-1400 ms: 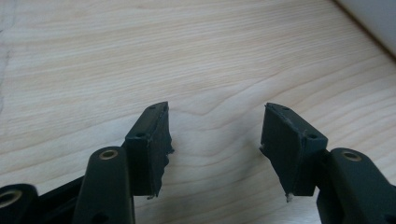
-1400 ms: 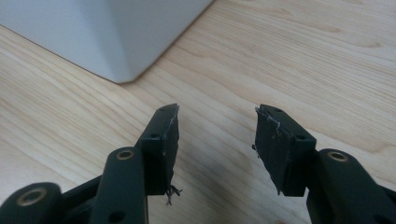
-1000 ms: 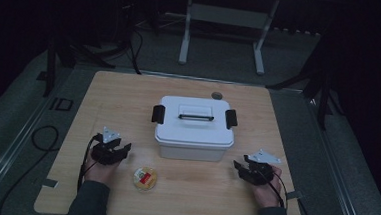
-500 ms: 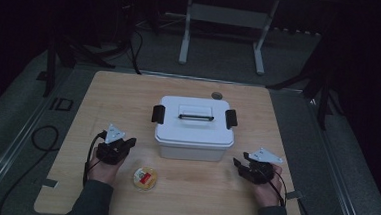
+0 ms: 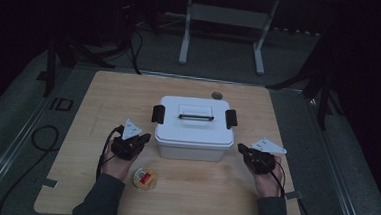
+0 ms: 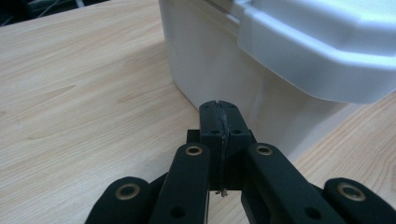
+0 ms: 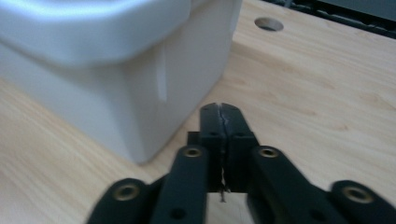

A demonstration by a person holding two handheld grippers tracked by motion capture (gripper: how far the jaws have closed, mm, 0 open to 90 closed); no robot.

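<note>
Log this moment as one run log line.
left tool: shut, empty, beside white box | right tool: just closed, empty, beside box | lid: on | small round container: untouched on table

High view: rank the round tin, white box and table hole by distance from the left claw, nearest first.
From the left claw, which is shut on nothing:
1. White box, just to its right. The round tin, toward the near edge, is close too; these two are too close to call.
2. Table hole, far side behind the box, clearly farthest.
</note>
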